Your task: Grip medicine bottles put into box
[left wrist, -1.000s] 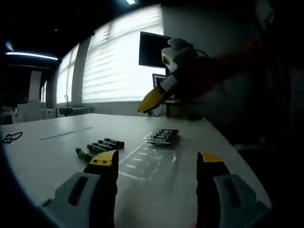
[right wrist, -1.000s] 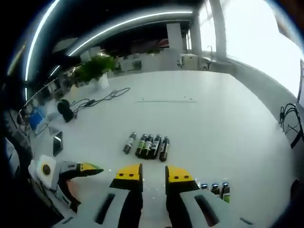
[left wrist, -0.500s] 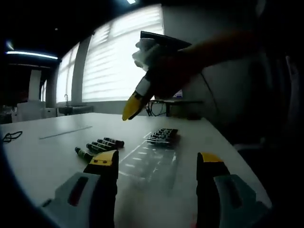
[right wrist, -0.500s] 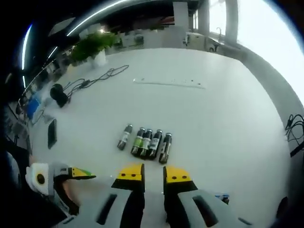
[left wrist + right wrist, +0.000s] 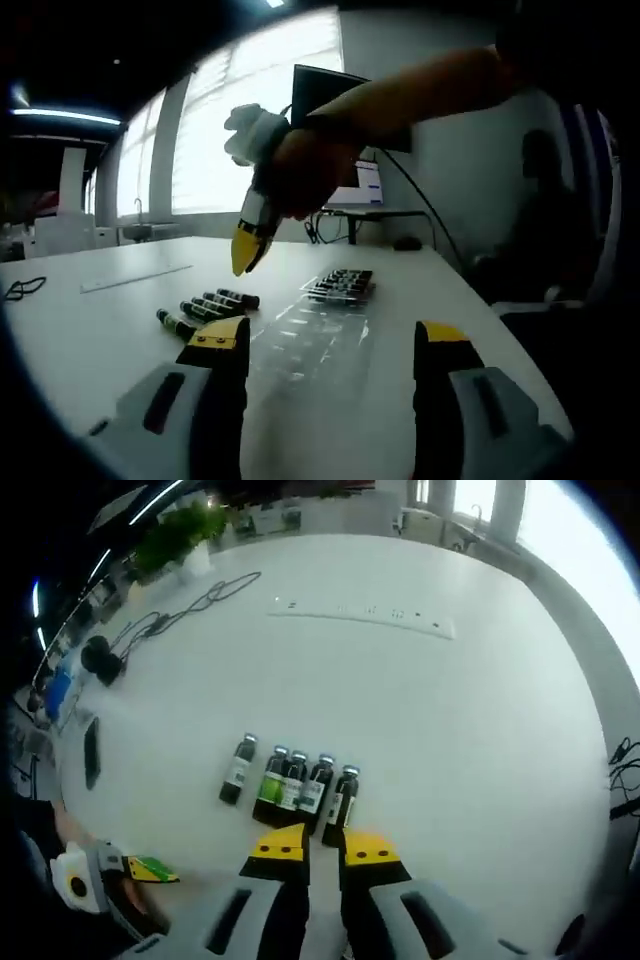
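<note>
Your right hand-held gripper hangs tips-down over five medicine bottles lying on the white surface, jaws nearly shut, gripping nothing. Your left hand-held gripper is low and wide open, before the clear box, whose edges are hard to make out.

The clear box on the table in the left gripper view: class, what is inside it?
Inside the clear box, a cluster of small dark bottles fills its far end; the near part looks empty. Glare on the clear plastic hides detail, so their number cannot be told.
</note>
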Demonstrator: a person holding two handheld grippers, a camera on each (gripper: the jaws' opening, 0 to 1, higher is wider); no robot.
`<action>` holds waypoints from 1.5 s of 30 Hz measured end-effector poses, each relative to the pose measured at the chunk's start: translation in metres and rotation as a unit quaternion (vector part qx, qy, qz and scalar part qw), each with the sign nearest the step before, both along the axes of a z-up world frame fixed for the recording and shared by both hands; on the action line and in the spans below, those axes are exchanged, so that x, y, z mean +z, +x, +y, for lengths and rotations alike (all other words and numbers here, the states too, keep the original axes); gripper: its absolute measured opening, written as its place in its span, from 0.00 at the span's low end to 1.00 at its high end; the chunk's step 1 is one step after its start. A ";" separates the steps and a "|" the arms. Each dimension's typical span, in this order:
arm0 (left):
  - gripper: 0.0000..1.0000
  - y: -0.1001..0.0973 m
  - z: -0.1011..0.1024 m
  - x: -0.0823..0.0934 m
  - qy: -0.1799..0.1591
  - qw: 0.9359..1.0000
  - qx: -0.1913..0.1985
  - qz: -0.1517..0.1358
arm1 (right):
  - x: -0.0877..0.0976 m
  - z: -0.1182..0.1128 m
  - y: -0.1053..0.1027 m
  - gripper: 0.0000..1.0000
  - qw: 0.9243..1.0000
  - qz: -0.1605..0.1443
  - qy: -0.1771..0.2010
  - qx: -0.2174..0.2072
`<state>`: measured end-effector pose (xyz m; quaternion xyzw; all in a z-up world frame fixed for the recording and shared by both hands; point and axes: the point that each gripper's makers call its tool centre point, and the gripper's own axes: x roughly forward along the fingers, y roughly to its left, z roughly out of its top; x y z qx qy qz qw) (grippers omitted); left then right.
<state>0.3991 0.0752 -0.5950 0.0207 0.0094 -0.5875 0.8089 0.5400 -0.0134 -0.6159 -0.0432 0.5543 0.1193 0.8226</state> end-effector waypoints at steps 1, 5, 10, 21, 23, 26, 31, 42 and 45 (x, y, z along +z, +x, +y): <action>0.59 0.000 0.000 0.000 0.000 1.000 0.000 0.001 | -0.003 0.000 -0.004 0.07 1.000 0.022 0.001 -0.001; 0.59 0.000 0.000 0.000 0.000 1.000 0.000 0.001 | -0.012 -0.001 0.002 0.06 0.999 0.037 -0.009 -0.001; 0.59 0.000 0.001 0.000 0.001 1.000 0.000 -0.001 | -0.020 0.001 0.008 0.06 0.999 0.048 -0.011 -0.003; 0.59 0.002 0.002 0.000 0.000 1.000 0.002 0.000 | -0.028 -0.003 0.014 0.04 0.998 0.057 -0.015 0.000; 0.59 0.002 0.002 0.000 0.000 1.000 0.002 -0.001 | -0.029 -0.003 0.013 0.04 0.998 0.056 -0.020 0.004; 0.59 0.002 0.001 -0.001 0.001 1.000 0.002 -0.005 | -0.030 -0.002 0.012 0.05 0.998 0.054 -0.025 0.011; 0.59 0.001 0.001 -0.001 0.004 1.000 0.002 -0.011 | -0.034 -0.003 0.009 0.06 0.998 0.043 -0.036 0.023; 0.59 0.002 0.001 -0.001 0.004 1.000 0.003 -0.014 | -0.001 -0.013 0.016 0.00 1.000 -0.004 -0.022 0.008; 0.59 0.001 0.000 -0.001 0.006 1.000 0.003 -0.018 | -0.005 -0.016 0.009 0.00 1.000 0.006 -0.008 -0.002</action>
